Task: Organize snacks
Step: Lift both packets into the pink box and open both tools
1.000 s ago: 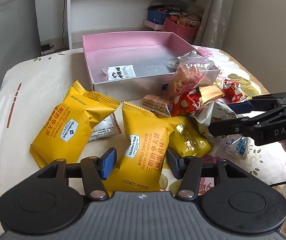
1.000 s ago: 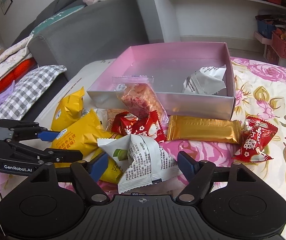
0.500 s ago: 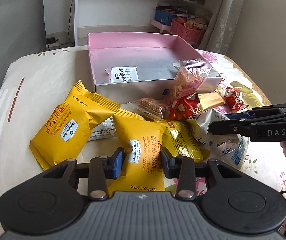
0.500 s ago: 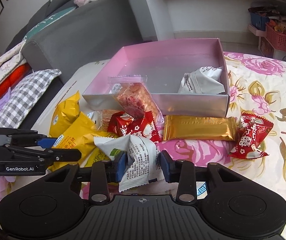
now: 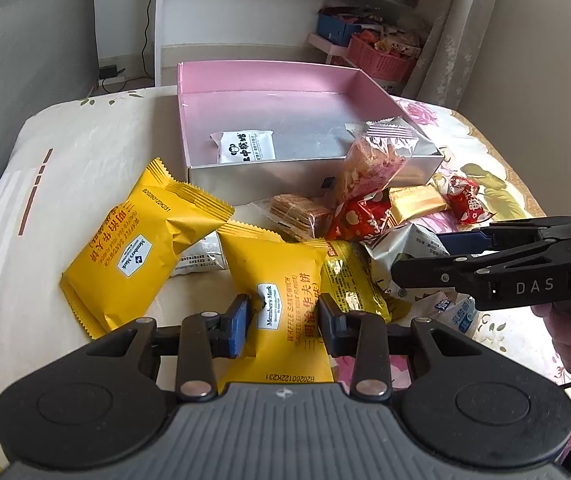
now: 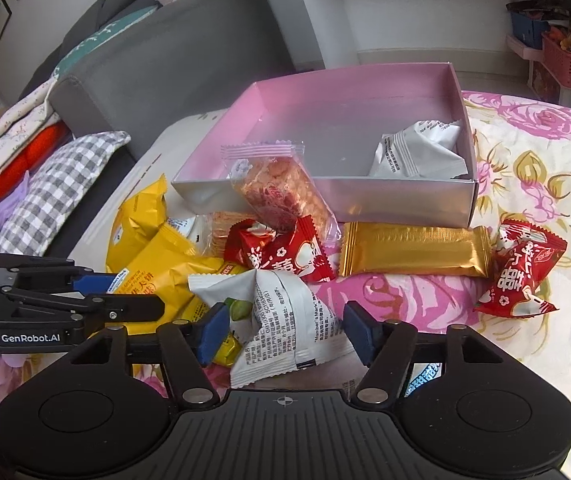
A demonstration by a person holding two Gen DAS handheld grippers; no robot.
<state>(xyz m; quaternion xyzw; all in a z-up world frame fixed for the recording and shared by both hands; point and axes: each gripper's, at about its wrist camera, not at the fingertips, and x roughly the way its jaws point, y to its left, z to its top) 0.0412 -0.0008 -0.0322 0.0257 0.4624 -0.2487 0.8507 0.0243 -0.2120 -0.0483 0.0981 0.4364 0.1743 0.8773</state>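
my left gripper pinches the yellow waffle packet, lying just before the pink box. my right gripper, jaws just reopened, straddles the white packet unpressed. i should lift the yellow packet slowly, clear of its neighbours, then reclose right.

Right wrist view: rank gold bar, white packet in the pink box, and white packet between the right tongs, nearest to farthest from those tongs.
1. White packet, between the right tongs, bottom centre.
2. Gold bar, right of centre, in front of the pink box.
3. White packet in the box, far right corner.
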